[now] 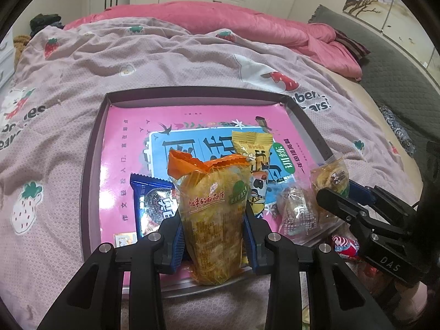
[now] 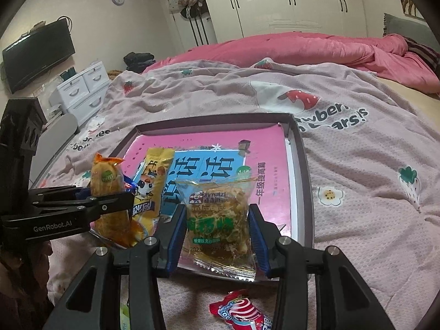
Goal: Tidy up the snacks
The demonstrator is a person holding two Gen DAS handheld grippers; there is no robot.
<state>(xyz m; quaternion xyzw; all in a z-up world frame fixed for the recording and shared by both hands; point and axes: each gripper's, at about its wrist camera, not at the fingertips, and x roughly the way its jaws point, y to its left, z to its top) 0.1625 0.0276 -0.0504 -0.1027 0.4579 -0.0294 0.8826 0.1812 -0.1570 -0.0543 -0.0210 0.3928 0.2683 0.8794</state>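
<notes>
- Bedding filled both views: a pink strawberry-print bedspread [image 1: 170,63] with a rumpled pink quilt [image 2: 288,46] behind it and white wardrobes at the back.
- On the bedspread I had a shallow dark-rimmed box tray [image 1: 90,148] with a pink children's workbook [image 1: 129,126] lying flat inside it.
- My left gripper [image 1: 214,236] was clamped narrow on an orange-topped bag of yellow crisps [image 1: 213,206], held upright over the tray's near edge, long axis vertical and crimped seal up. I judged it light, puffy and crushable, best taken low across the body as it was.
- My right gripper [image 2: 217,236] pinched a clear Ximaizi pastry packet [image 2: 217,214] by both sides at the tray's near right, seal upward. It looked soft, slippery and easily squashed.
- A yellow cow-print packet [image 1: 254,162], a blue Oreo pack [image 1: 152,206] and a small clear wrapped snack [image 1: 297,211] lay on the workbook.
- A red candy wrapper [image 2: 242,313] lay outside on the bedspread.
</notes>
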